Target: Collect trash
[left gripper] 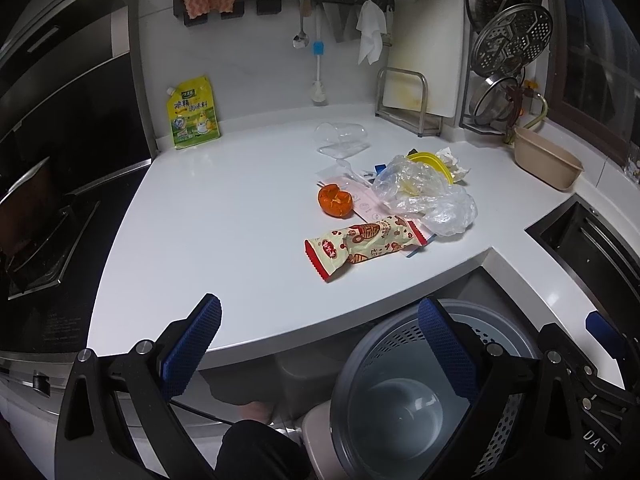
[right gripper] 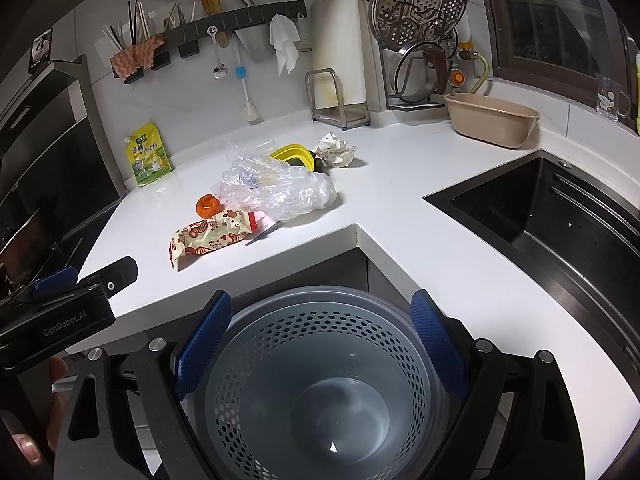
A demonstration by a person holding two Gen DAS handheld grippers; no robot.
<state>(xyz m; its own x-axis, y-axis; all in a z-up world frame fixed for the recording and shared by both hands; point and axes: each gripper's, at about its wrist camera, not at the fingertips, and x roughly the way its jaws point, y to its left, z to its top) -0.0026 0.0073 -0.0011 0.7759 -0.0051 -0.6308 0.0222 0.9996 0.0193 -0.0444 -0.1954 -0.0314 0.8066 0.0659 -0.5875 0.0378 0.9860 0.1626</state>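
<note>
Trash lies in a cluster on the white counter: a printed snack wrapper, an orange peel, a crumpled clear plastic bag, a yellow lid, crumpled paper and a clear plastic cup. A grey perforated bin stands empty below the counter's front edge. My left gripper is open near the counter edge, beside the bin. My right gripper is open directly above the bin, holding nothing.
A yellow seasoning pouch leans on the back wall. A beige basin, a cutting board rack and a pot-lid rack stand at the back. A black sink lies right, a stove left.
</note>
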